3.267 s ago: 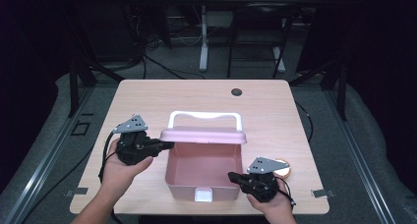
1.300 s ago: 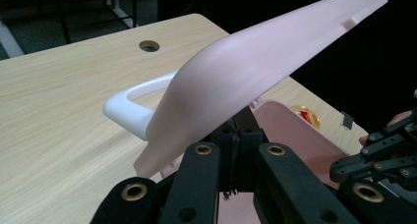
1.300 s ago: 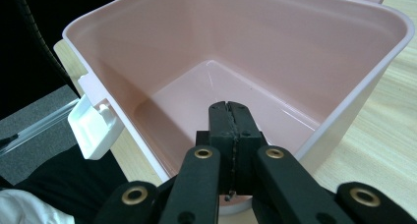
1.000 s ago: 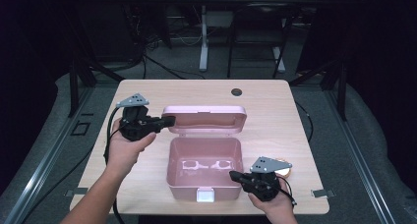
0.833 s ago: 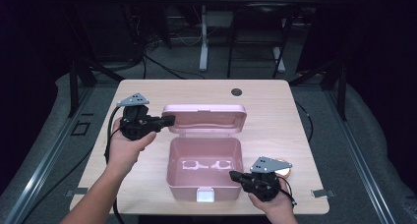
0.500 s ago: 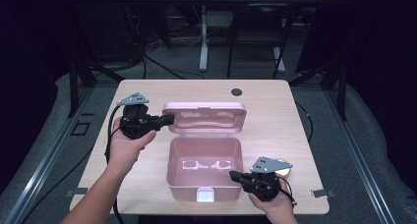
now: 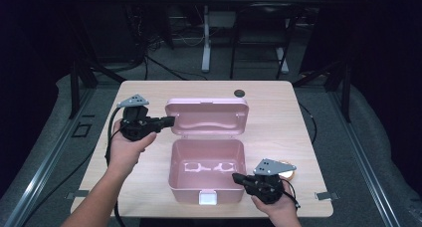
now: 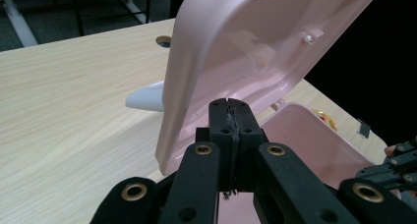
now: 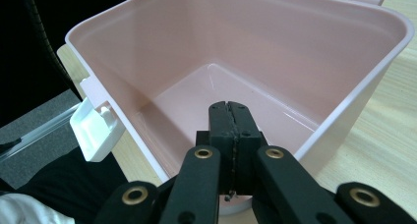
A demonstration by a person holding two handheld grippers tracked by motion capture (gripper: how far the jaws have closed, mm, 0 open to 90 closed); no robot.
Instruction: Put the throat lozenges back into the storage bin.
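Note:
A pink plastic box stands open near the table's front edge, and its inside holds nothing. Its lid leans back on the hinge. My left gripper is shut with nothing between its jaws, and its tips are up against the left edge of the lid. My right gripper is also shut with nothing in it. Its tips sit at the box's right wall, pointing over the rim into the box. A white latch hangs on the front wall.
A round yellow-orange thing lies on the table just behind the right hand. A black cable hole is set in the table's far side. A white handle sticks out behind the lid. Bare wood lies left of the box.
Since the earliest frame the lid has swung from half raised to leaning fully back, and the left gripper moved away with it. Over the last second nothing has moved.

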